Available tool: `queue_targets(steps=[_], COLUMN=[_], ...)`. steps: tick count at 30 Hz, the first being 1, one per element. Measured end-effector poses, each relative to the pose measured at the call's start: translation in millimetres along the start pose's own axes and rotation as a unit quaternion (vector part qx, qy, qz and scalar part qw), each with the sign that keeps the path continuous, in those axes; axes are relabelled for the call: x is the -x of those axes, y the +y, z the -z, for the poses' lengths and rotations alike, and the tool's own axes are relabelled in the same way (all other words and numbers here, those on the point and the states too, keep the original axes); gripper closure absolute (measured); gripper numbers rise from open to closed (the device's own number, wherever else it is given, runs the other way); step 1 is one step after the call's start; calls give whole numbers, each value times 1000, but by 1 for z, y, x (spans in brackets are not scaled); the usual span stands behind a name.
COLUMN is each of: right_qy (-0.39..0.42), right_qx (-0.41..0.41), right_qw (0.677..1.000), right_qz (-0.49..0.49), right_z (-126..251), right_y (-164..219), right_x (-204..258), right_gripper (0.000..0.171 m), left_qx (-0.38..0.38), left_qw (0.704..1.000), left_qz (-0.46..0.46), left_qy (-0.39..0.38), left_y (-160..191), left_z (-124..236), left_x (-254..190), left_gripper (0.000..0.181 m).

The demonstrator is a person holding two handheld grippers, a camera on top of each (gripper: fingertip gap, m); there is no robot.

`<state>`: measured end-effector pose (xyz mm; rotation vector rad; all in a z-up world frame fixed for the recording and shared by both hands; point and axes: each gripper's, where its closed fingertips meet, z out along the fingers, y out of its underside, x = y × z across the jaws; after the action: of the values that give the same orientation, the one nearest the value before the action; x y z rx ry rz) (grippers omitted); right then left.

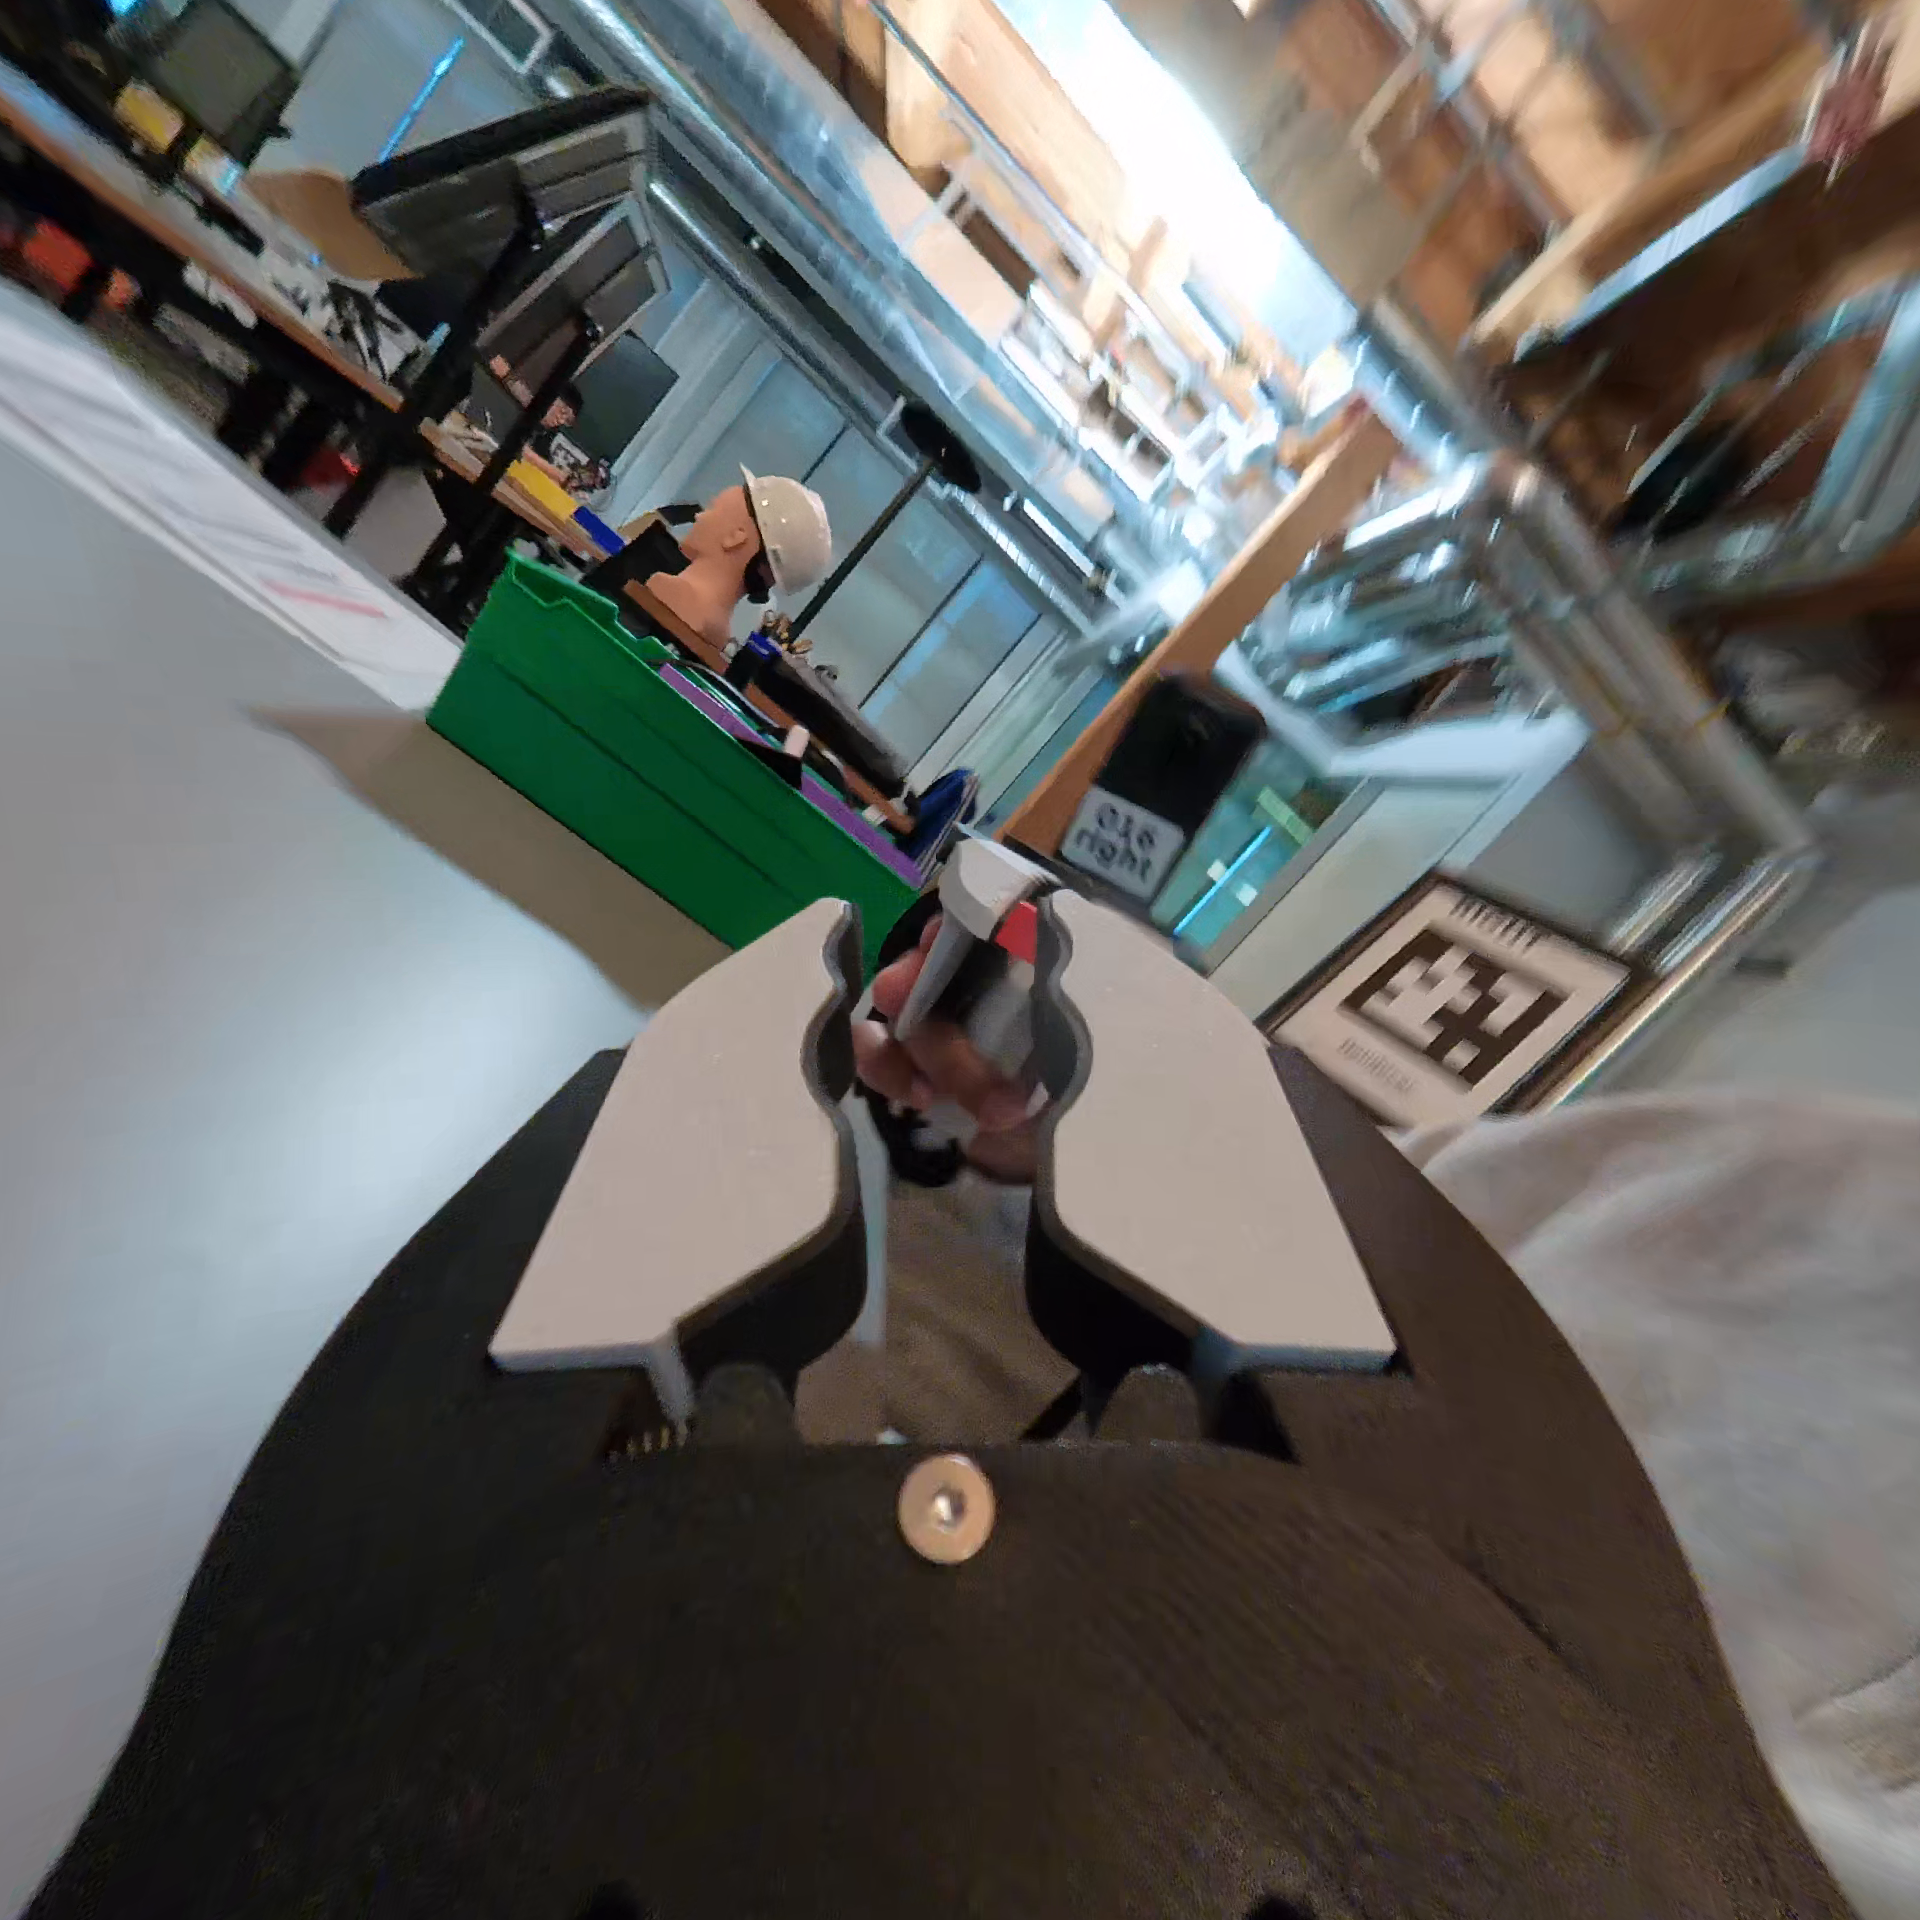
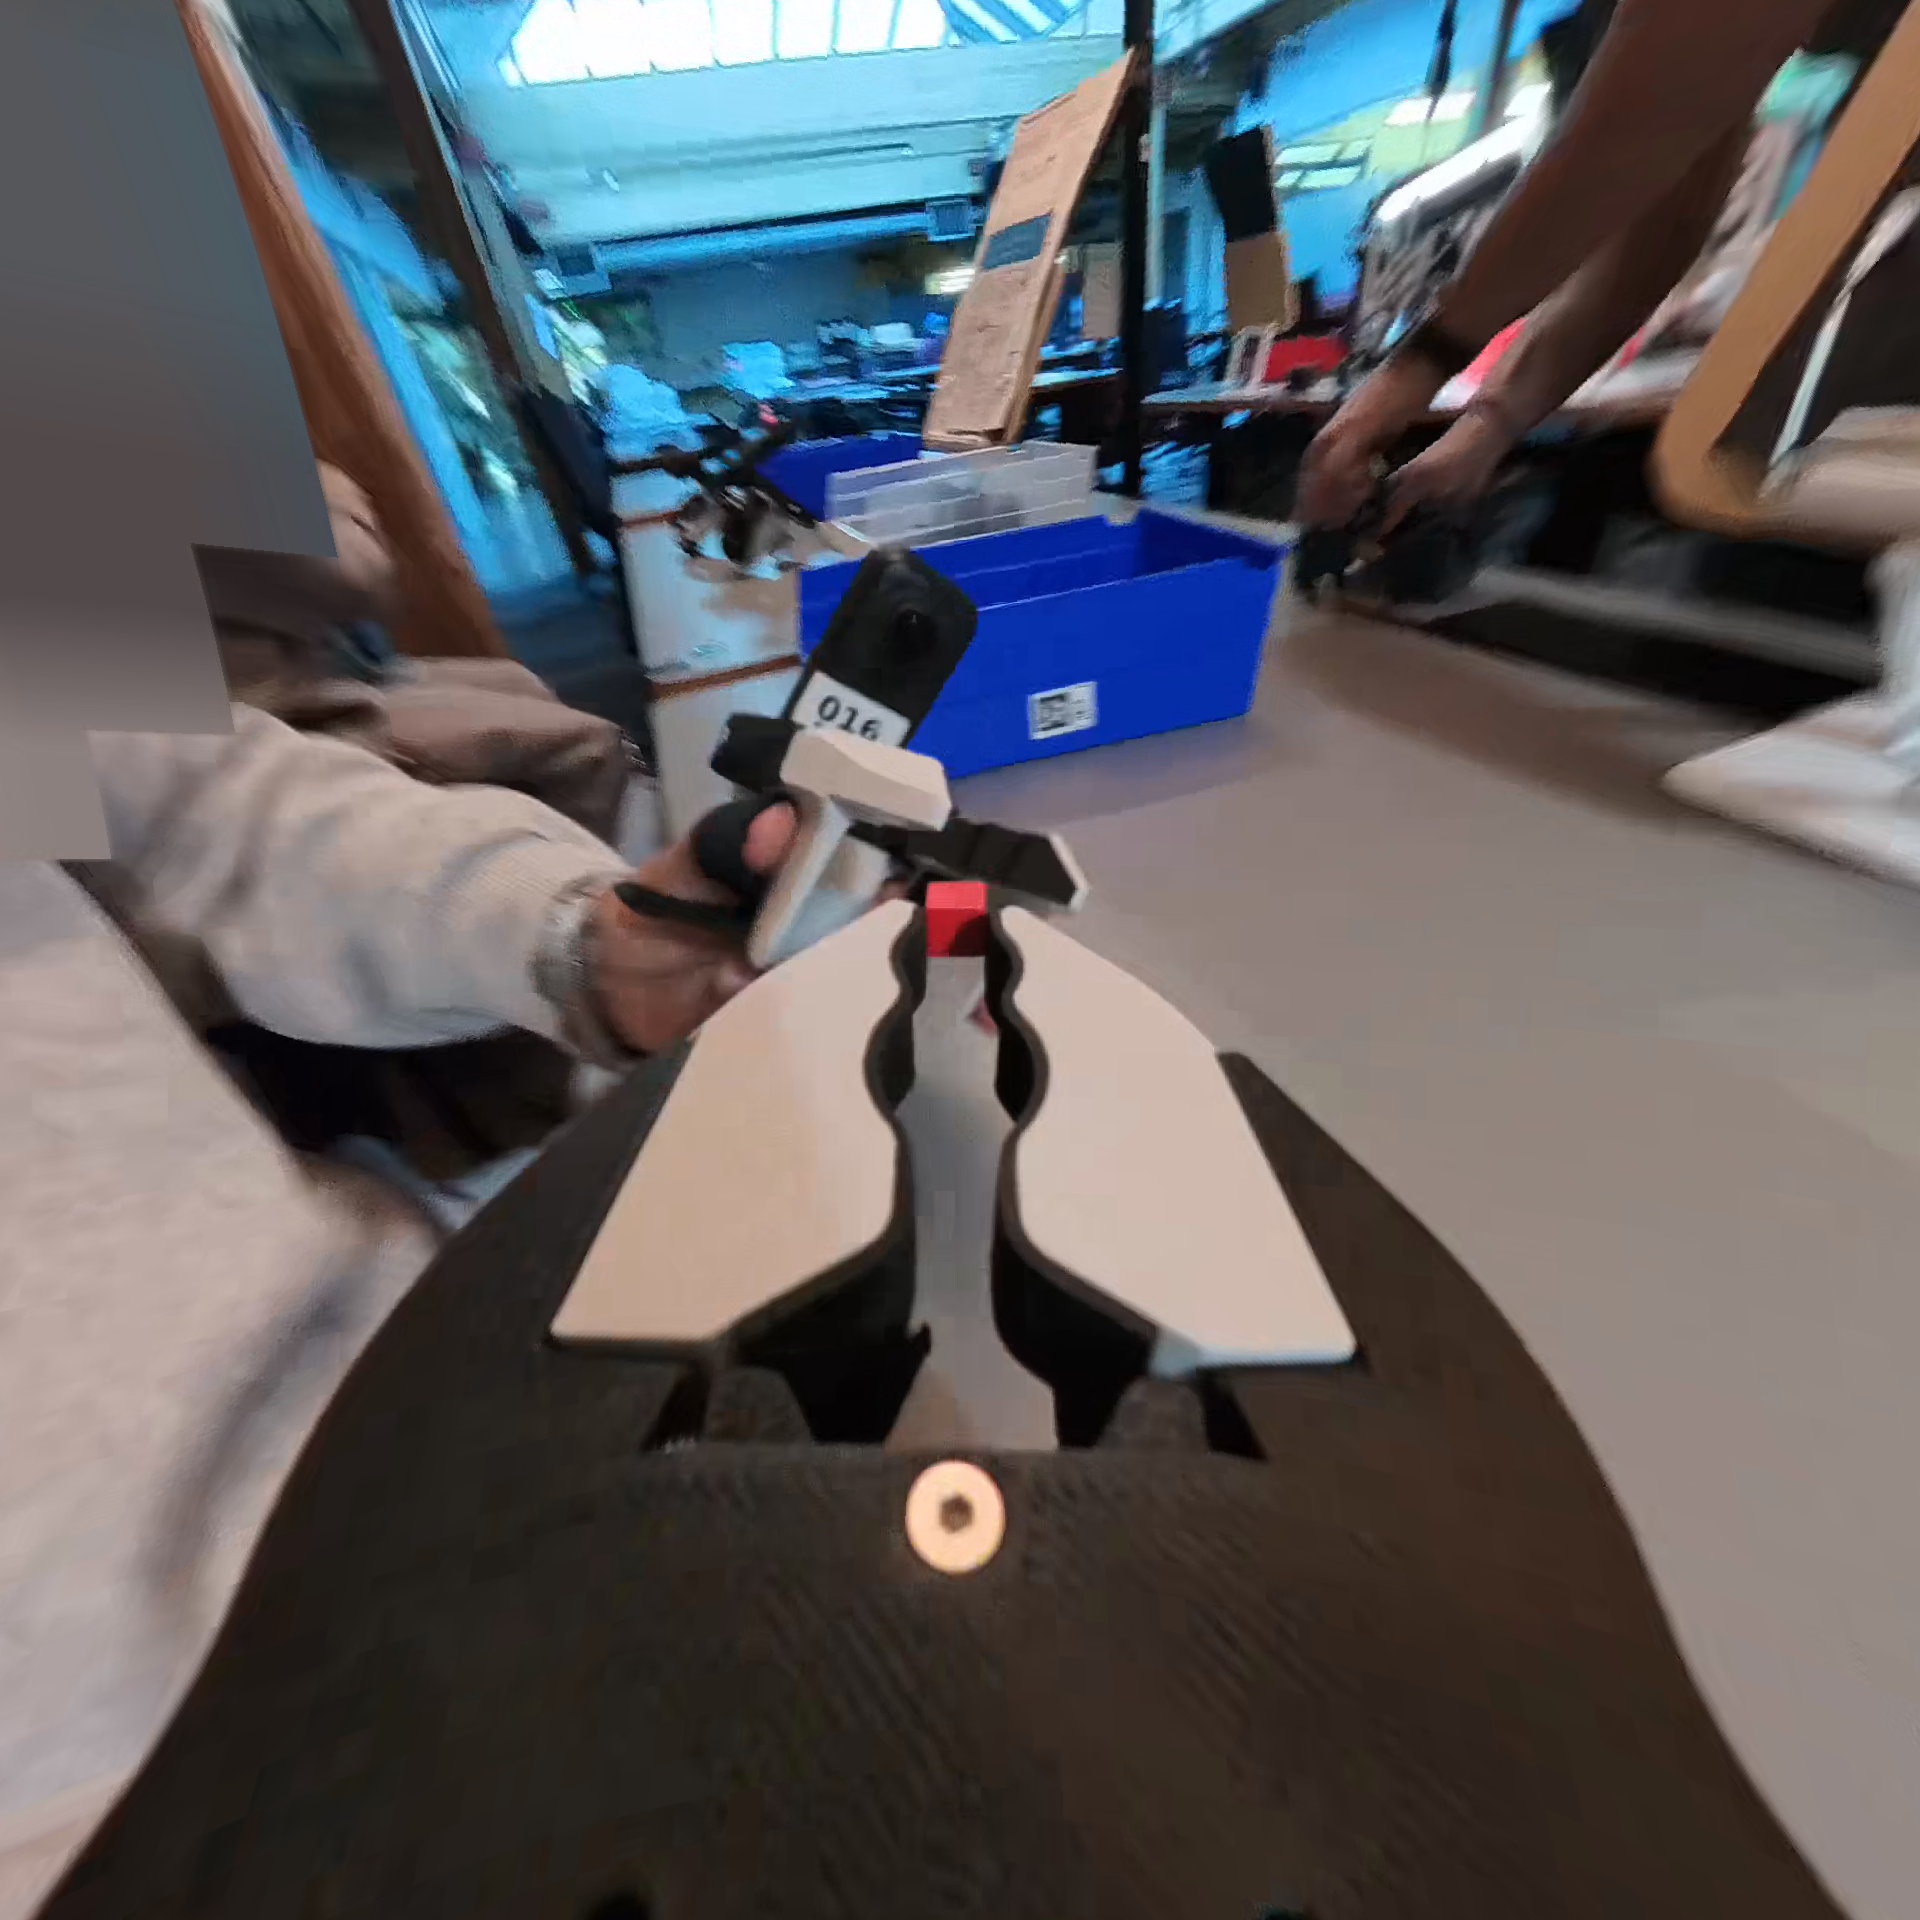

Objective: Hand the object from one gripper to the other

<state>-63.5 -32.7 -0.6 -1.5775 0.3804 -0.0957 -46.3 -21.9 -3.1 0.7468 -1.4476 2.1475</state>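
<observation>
A small red cube [image 2: 954, 918] sits pinched between the tips of my right gripper [image 2: 952, 935], which is shut on it above the grey table. In the left wrist view the cube [image 1: 1016, 928] shows just inside the right fingertip of my left gripper [image 1: 948, 920], whose jaws stand open around it. I cannot tell whether the left fingers touch the cube. The right gripper's grey fingers [image 1: 940, 971] and the hand holding it show through the gap. In the right wrist view the left gripper [image 2: 873, 790] meets mine tip to tip, held by a hand in a light sleeve.
A blue bin [image 2: 1039, 644] stands on the grey table [image 2: 1455, 1091] behind the handover. A green bin [image 1: 644, 748] and a black-and-white marker board [image 1: 1455, 1008] stand in the left wrist view. Another person's hands [image 2: 1382, 457] work at the far right.
</observation>
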Motion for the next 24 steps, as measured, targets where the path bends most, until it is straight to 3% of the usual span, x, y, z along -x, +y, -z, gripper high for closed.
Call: queue_targets(steps=[5, 9, 13, 24], right_qy=[-99, -147, -171, -180], right_qx=[-6, 11, 30, 76], right_qw=[963, 921, 897, 873], right_qz=[-249, -360, -407, -447], right_z=[3, 1, -1, -1], right_y=[0, 5, 11, 25], right_x=[-1, 4, 11, 17], right_gripper=[161, 161, 161, 161], left_qx=[78, 109, 135, 182], left_qw=[972, 939, 909, 876], left_qz=[-220, -327, -393, -444], left_qy=[-12, -13, -33, -40], left_y=[9, 22, 33, 47], left_z=[0, -4, -6, -5], left_x=[-10, -21, -17, -9], left_gripper=[159, 161, 163, 166])
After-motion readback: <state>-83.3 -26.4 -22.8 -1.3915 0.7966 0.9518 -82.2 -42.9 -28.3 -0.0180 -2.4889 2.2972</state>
